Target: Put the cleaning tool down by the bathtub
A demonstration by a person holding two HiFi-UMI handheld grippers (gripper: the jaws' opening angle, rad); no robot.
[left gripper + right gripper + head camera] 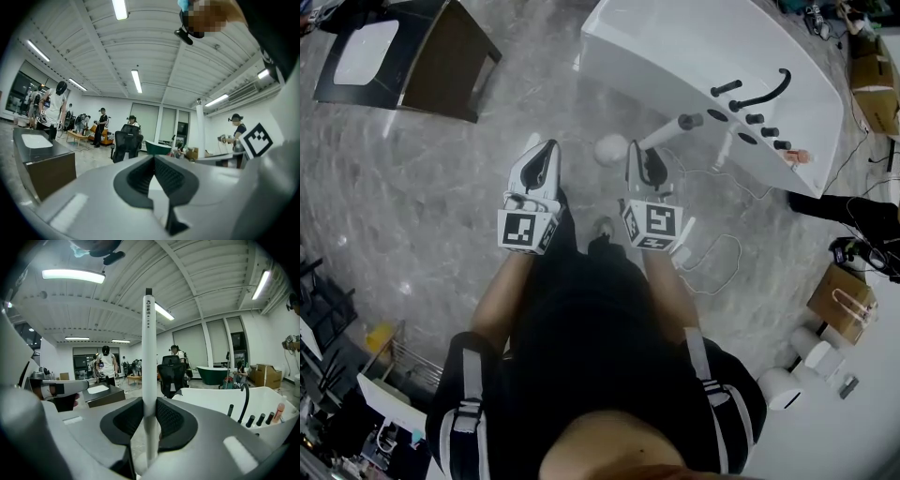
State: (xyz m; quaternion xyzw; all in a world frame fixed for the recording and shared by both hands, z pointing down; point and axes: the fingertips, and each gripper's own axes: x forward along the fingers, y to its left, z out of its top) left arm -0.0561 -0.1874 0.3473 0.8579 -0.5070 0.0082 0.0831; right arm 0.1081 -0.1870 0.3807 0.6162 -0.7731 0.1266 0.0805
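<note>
Cleaning tool (149, 357) is clamped by its white handle btwn the pads of the R gripper (643, 155). Its long axis is pointed approx 1 o'clock in head view, dark tip close by the bathtub (675, 56). Tub is found at 1–2 o'clock from that gripper, near. L gripper (544, 152), at 9 o'clock, is pinched together w/ nothing held. Set-down is judged a R-side job.

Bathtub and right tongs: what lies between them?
Only the tool's white handle, held in the right tongs, slanting toward the bathtub rim; head view shows it.
</note>
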